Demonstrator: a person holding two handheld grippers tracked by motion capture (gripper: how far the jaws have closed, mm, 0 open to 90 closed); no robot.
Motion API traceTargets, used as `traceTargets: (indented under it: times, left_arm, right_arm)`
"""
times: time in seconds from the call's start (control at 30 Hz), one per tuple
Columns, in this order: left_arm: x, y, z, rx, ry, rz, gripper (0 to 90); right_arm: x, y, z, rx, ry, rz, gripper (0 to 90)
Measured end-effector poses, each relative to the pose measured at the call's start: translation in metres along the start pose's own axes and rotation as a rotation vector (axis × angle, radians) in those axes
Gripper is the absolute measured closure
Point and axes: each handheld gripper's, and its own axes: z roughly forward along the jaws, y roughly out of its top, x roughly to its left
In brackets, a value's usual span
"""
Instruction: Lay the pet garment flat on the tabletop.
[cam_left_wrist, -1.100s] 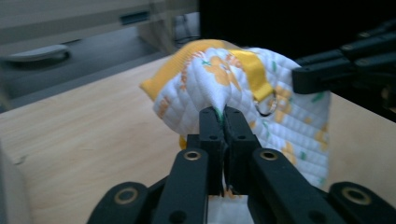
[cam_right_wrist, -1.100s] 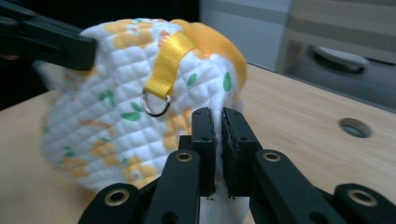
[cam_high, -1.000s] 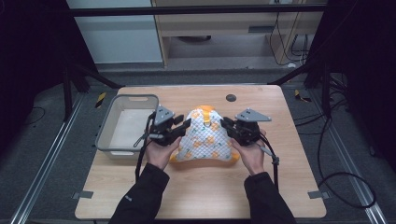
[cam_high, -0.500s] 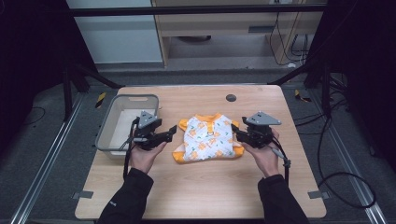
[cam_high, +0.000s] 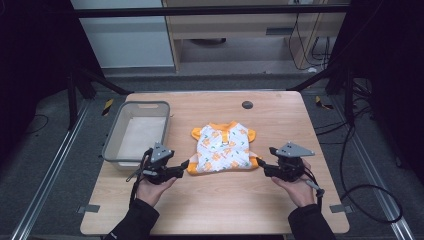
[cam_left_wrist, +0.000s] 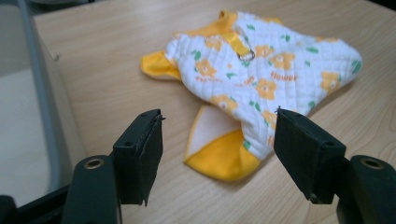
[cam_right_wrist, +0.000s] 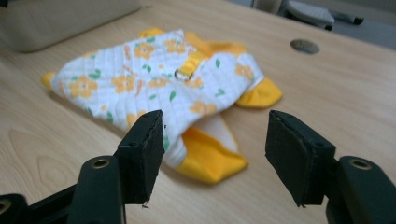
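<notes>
A small white quilted pet garment (cam_high: 223, 148) with orange flowers and orange-yellow trim lies flat at the middle of the wooden table (cam_high: 220, 200). It has a metal ring on a yellow strap (cam_left_wrist: 244, 52). My left gripper (cam_high: 186, 166) is open just off the garment's near-left yellow flap (cam_left_wrist: 224, 158). My right gripper (cam_high: 262, 167) is open just off the near-right yellow flap (cam_right_wrist: 212, 158). Neither holds anything. The garment (cam_left_wrist: 261, 70) (cam_right_wrist: 154, 79) lies beyond both pairs of jaws.
A grey plastic bin (cam_high: 136, 132) stands at the table's left, close beside my left hand; its wall (cam_left_wrist: 44, 107) runs along the left gripper view. A dark round hole (cam_high: 246, 104) (cam_right_wrist: 304, 45) sits at the table's far middle. Bare wood lies in front and to the right.
Both grippers let go of the garment and pulled back toward the near edge and outward. The garment, lifted and bunched a second ago, now lies spread flat.
</notes>
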Motion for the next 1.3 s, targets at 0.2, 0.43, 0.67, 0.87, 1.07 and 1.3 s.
traceTargets:
  times: [0.2,0.43,0.67,0.87,1.07,1.3]
  left_arm:
    - [-0.010,-0.013,0.025,0.080,-0.018,0.047,34.9]
    - [-0.018,-0.017,0.040,0.123,-0.033,0.086,38.5]
    - [-0.019,-0.021,0.052,0.162,-0.051,0.092,52.5]
    - [-0.022,-0.021,0.055,0.183,-0.080,0.098,76.2]
    - [-0.018,-0.013,0.039,0.137,-0.135,0.051,83.1]
    - [-0.023,-0.002,-0.003,0.068,-0.221,0.030,83.3]
  right_arm:
    - [0.004,-0.023,0.016,0.075,0.028,-0.002,39.7]
    - [0.011,-0.028,0.041,0.129,0.065,-0.026,42.4]
    - [0.013,-0.030,0.058,0.164,0.066,-0.065,51.2]
    - [0.013,-0.028,0.059,0.173,0.062,-0.083,76.5]
    - [0.014,-0.020,0.046,0.141,0.114,-0.054,84.2]
    - [0.018,-0.008,0.006,0.067,0.186,-0.026,84.7]
